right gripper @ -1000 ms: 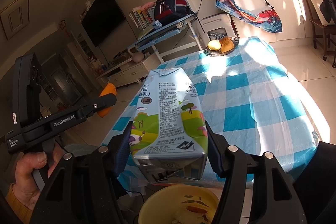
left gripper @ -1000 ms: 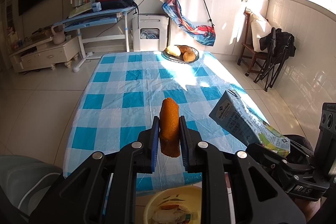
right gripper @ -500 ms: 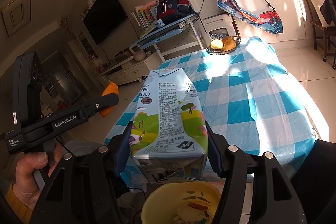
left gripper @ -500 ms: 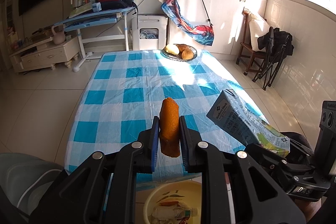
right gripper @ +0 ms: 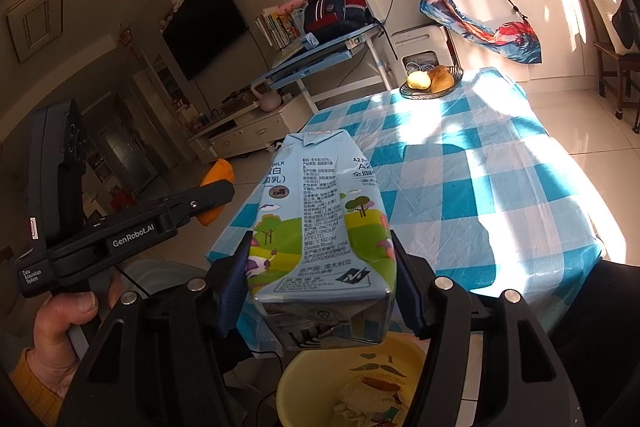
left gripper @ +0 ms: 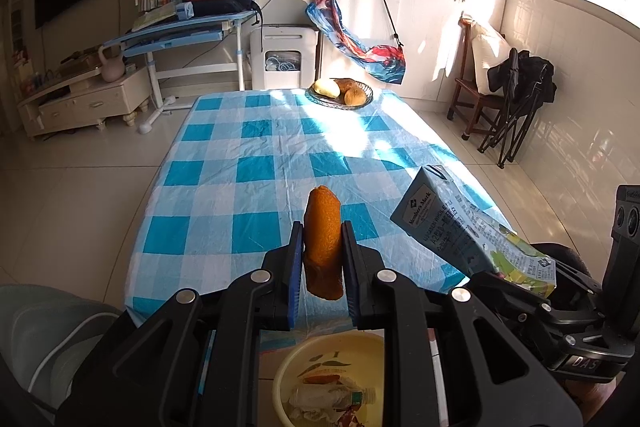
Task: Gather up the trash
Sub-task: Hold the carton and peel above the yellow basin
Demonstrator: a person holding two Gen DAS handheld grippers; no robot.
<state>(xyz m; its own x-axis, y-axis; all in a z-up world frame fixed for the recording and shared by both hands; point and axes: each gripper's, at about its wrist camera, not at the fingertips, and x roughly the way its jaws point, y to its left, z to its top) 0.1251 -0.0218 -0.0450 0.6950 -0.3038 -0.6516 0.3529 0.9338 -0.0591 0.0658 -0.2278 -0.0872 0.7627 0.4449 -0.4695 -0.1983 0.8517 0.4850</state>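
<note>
My left gripper is shut on an orange peel and holds it upright above the near edge of the checked table. My right gripper is shut on a blue milk carton, tilted away from me; the carton also shows in the left wrist view. A yellow basin with scraps and a plastic bottle sits below both grippers, off the table's near edge; it shows in the right wrist view too. The left gripper with the peel shows at the left of the right wrist view.
A dark fruit bowl with several fruits stands at the table's far end. A grey chair is at the lower left. A wooden chair and a folded black chair stand to the right. A blue desk is behind the table.
Both grippers have drawn back from the table toward me, so more of the yellow basin shows below. Both keep their hold.
</note>
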